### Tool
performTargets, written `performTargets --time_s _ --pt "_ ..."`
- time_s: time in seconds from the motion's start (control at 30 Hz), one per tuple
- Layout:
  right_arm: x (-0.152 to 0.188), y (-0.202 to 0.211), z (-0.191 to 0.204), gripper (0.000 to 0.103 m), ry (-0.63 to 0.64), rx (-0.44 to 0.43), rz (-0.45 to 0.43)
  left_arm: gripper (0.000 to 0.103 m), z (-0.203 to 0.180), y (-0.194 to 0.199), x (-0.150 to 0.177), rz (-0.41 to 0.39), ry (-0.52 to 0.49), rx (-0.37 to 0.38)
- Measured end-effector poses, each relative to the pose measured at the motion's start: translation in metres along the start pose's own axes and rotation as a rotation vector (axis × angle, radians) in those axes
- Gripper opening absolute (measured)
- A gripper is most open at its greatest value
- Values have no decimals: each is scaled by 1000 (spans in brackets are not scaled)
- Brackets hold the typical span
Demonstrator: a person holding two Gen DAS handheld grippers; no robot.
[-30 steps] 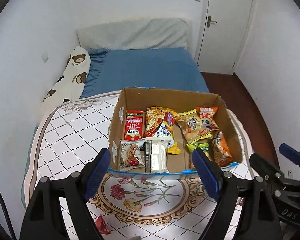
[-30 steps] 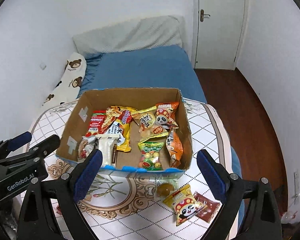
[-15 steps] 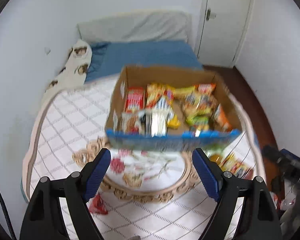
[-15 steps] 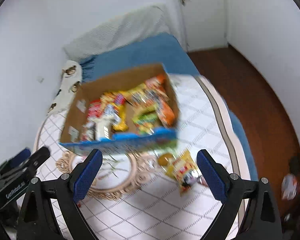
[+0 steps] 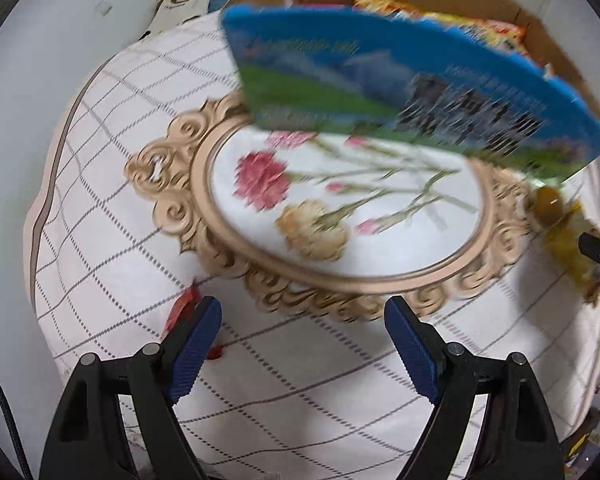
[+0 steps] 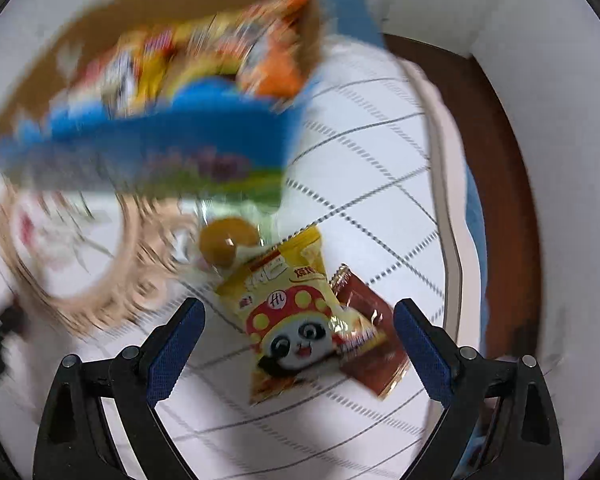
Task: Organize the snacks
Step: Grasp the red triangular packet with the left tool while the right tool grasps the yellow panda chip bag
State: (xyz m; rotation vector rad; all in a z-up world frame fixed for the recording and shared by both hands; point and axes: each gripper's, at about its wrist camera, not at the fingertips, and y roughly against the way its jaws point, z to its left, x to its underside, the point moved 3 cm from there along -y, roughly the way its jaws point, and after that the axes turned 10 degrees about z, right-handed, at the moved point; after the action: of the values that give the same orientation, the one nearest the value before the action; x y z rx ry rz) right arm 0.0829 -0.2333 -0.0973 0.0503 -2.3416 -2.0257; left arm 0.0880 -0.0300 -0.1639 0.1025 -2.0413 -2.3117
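A cardboard box with a blue and green front holds several snack packets; it also shows blurred in the right wrist view. My right gripper is open, low over a yellow panda snack bag, which lies between its fingers. A brown packet lies under the bag's right side and a round yellow-brown snack lies just beyond it. My left gripper is open and empty above the tablecloth. A small red wrapper lies by its left finger.
The table's cloth has a floral oval in the middle. The table's right edge drops to a brown floor. A bear-print pillow lies beyond the table at the back left.
Both grippers have dropped down and forward toward the table. The box now fills the top of both views and the loose snacks sit between the right fingers. Both jaws stay open.
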Motion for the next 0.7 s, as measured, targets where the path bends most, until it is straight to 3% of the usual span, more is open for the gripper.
performTargets --time_s 0.03,0.07,0.13,0.23,0.47,0.57,0.7 --pt "-3 -9 5 90 34 14 21 83 4 -3 2 10 7 -5" --pt "-5 -19 9 71 62 9 50 83 9 -7 5 22 19 -6" --pt "-4 -30 17 60 84 -9 83 83 21 -12 11 45 47 1" --pt "6 -29 26 58 95 -10 67 83 47 -14 24 76 93 19" --pt "58 -19 60 56 -28 -278 70 83 102 -22 47 134 116 80" --pt "71 -25 78 56 -80 -334 77 83 112 -28 46 151 78 102" --pt "82 -36 105 57 -121 -346 93 83 115 -49 37 187 -12 106"
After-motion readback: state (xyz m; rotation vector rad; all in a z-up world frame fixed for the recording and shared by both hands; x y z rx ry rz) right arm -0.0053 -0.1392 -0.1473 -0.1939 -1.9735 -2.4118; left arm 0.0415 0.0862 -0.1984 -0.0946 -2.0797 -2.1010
